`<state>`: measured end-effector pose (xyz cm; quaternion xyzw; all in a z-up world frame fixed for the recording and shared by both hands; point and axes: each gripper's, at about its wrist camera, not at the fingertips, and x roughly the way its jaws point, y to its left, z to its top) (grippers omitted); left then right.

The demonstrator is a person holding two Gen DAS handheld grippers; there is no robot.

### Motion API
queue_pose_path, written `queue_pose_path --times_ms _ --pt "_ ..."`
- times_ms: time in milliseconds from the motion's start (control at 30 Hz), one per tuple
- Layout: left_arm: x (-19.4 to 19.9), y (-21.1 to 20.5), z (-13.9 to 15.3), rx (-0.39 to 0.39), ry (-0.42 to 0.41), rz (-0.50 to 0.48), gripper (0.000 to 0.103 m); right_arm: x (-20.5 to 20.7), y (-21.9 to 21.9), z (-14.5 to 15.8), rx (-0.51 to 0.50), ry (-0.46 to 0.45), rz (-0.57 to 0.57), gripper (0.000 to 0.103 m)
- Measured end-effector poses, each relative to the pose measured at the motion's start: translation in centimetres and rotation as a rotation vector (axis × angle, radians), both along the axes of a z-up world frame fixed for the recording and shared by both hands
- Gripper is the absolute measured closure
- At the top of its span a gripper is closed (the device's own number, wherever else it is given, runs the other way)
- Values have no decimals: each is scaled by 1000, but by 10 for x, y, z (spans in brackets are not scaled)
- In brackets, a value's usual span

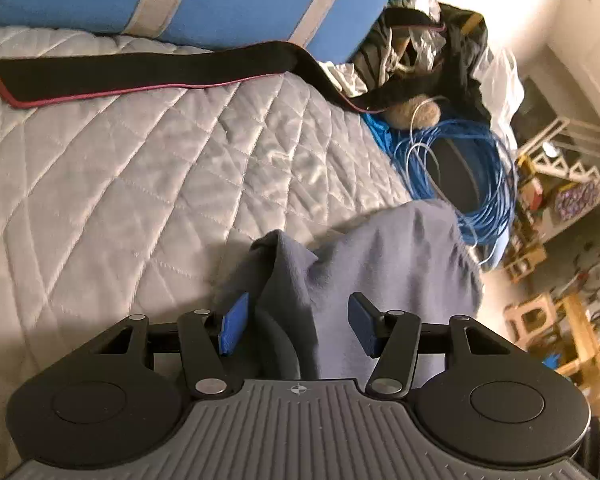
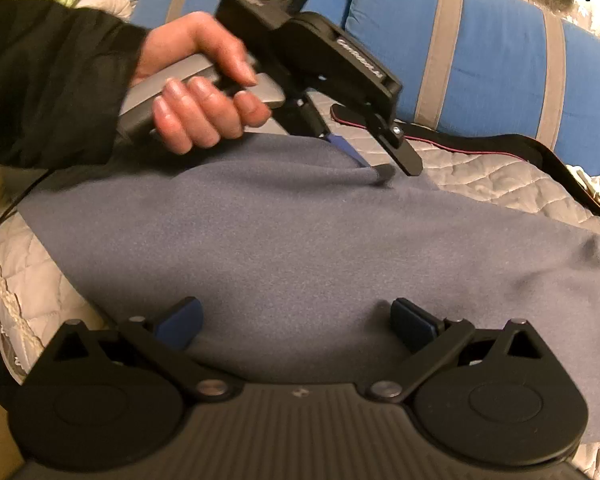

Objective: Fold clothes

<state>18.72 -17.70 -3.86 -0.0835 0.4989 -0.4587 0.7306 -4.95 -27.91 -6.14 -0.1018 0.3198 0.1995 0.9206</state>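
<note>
The grey-blue fleece garment [image 2: 300, 240] lies spread across the quilted bed [image 1: 120, 160], soft, light and floppy by my reckoning, so I'd take it by an edge or corner, not mid-panel. My left tongs [image 1: 296, 324] stand open astride a raised ridge of it, not yet pinching. My right tongs [image 2: 296, 324] hang wide open over the near hem, holding nothing. Beyond lie a black strap [image 1: 140, 74] and blue pillows [image 2: 500, 60].
</note>
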Motion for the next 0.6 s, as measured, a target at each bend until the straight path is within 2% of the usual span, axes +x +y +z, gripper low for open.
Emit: queue_pose_path --times_ms 67,167,267,400,433,467,533,600 --pt "8 -9 6 4 1 -30 51 0 0 1 -1 1 -3 0" --pt "23 -24 7 -4 76 -79 51 1 1 1 -3 4 -6 0" --pt "35 -37 -4 53 145 -76 52 2 1 1 -1 7 -6 0" --pt "44 -38 -18 -12 236 -34 54 2 -1 1 3 13 -2 0" --pt "46 -39 -22 -23 256 -28 60 3 -1 1 5 15 -2 0" --pt "47 -40 -24 -25 264 -20 76 3 -1 1 6 16 -2 0" --pt "47 -39 -27 -14 253 7 98 3 -1 1 7 18 -1 0" --pt "47 -37 -22 -23 207 30 99 3 -2 0 7 19 -1 0"
